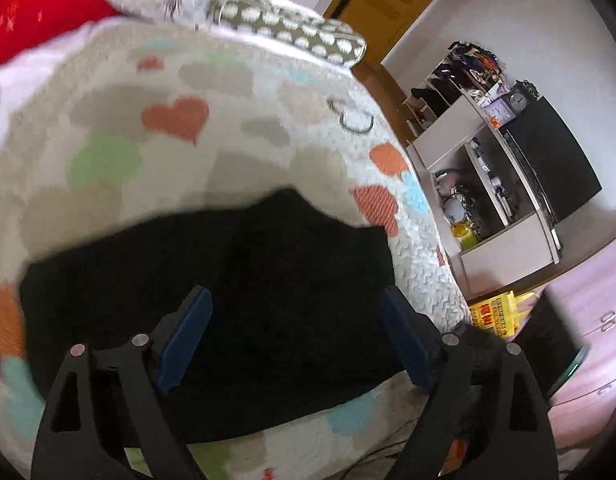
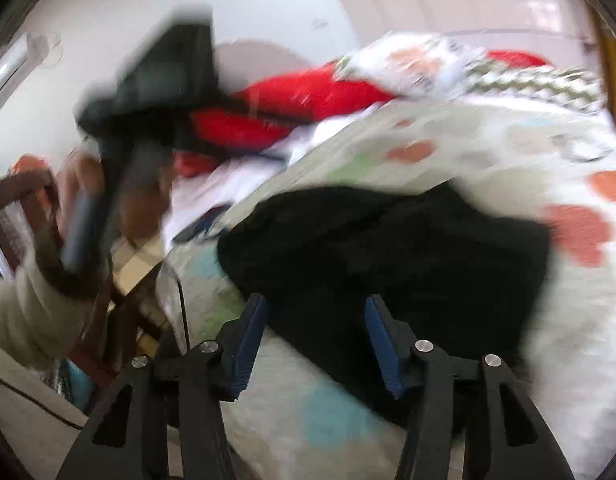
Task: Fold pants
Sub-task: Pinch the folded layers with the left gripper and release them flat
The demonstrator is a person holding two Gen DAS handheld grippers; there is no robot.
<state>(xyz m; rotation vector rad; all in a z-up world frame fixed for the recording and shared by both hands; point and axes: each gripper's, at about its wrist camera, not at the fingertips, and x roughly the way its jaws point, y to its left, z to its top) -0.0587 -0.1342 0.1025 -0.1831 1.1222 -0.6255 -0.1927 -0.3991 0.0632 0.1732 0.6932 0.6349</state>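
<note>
Hovering both grippers over the bed (image 1: 108, 128), I see left fingers (image 1: 196, 320) wide, right fingers (image 2: 252, 320) parted, black pants (image 1: 236, 280) beneath, ungripped.

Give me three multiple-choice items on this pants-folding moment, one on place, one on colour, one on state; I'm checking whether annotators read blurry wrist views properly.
1. Where do the pants lie?
A. On the heart-patterned bed cover
B. On the floor
C. Over a chair back

2. What colour are the pants?
A. Red
B. Black
C. Light grey

3. How does the left gripper stand?
A. Shut on the pants
B. Shut on nothing
C. Open, pads clear of the cloth

Answers:
1 A, the dark cloth rests on the quilted cover with hearts in both views.
2 B, it is black; the only red cloth is the bedding further back.
3 C, the left wrist view shows its blue pads wide apart with nothing pinched between them.
</note>
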